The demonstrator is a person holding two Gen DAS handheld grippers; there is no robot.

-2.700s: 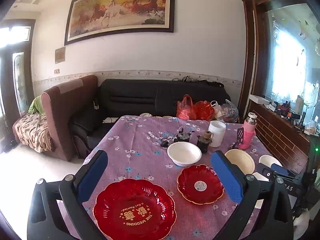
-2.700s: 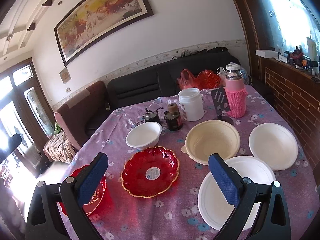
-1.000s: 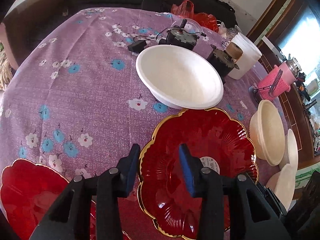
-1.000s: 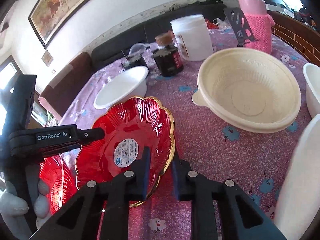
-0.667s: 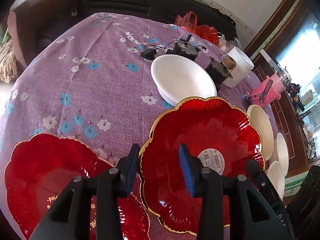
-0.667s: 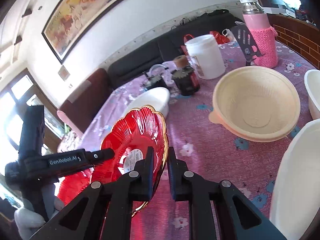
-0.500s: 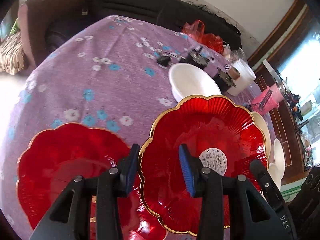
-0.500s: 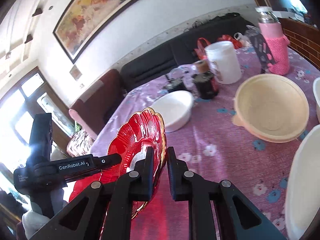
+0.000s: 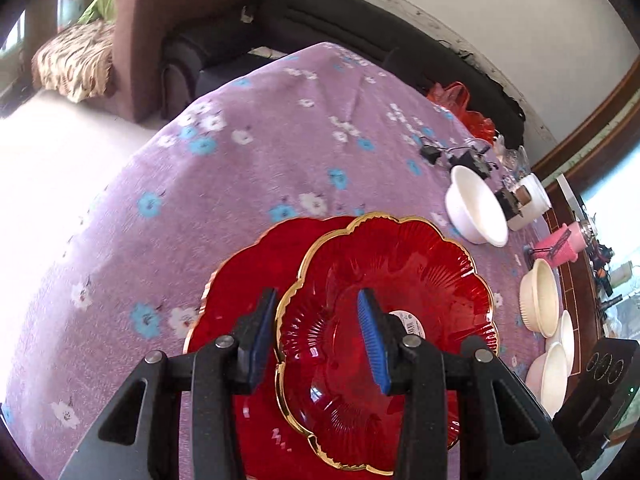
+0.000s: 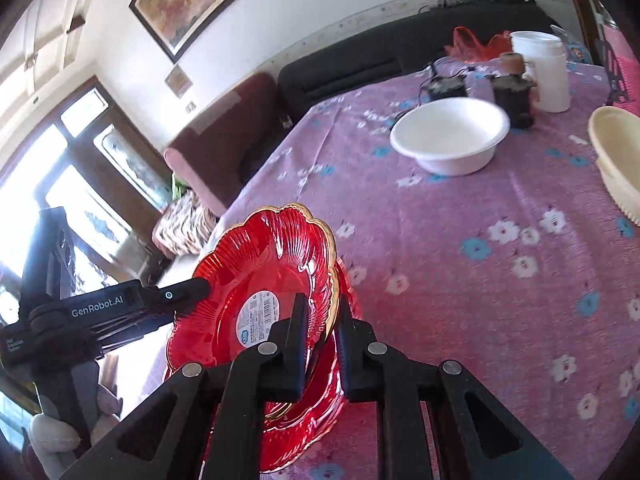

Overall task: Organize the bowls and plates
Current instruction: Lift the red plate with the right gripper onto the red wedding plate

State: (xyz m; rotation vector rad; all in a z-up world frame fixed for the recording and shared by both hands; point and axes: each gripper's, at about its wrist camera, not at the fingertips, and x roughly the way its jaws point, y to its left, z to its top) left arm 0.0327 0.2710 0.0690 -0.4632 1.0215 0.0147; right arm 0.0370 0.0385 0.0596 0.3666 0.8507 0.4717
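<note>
A small red glass plate (image 9: pixel 400 280) with a gold rim and a white sticker hangs tilted over a larger red plate (image 9: pixel 240 280) that lies on the purple flowered tablecloth. My left gripper (image 9: pixel 316 300) is shut on the small plate's near-left rim, its blue pads on either side of the wall. In the right wrist view my right gripper (image 10: pixel 322 300) is shut on the small red plate (image 10: pixel 256 272) at its right rim. One finger of the left gripper touches the far rim there. The larger red plate (image 10: pixel 312 420) shows underneath.
A white bowl (image 10: pixel 448 136) sits mid-table, a cream bowl (image 10: pixel 616 152) at the right edge. Behind stand a white jar (image 10: pixel 540 72) and a dark jar (image 10: pixel 512 96). White plates (image 9: pixel 556 364) lie far right. The table edge (image 9: pixel 120 184) drops to the floor at left.
Both grippers closed on the small red plate, lifted it off the cloth and carried it left. It now hangs over the larger red plate, more tilted than before.
</note>
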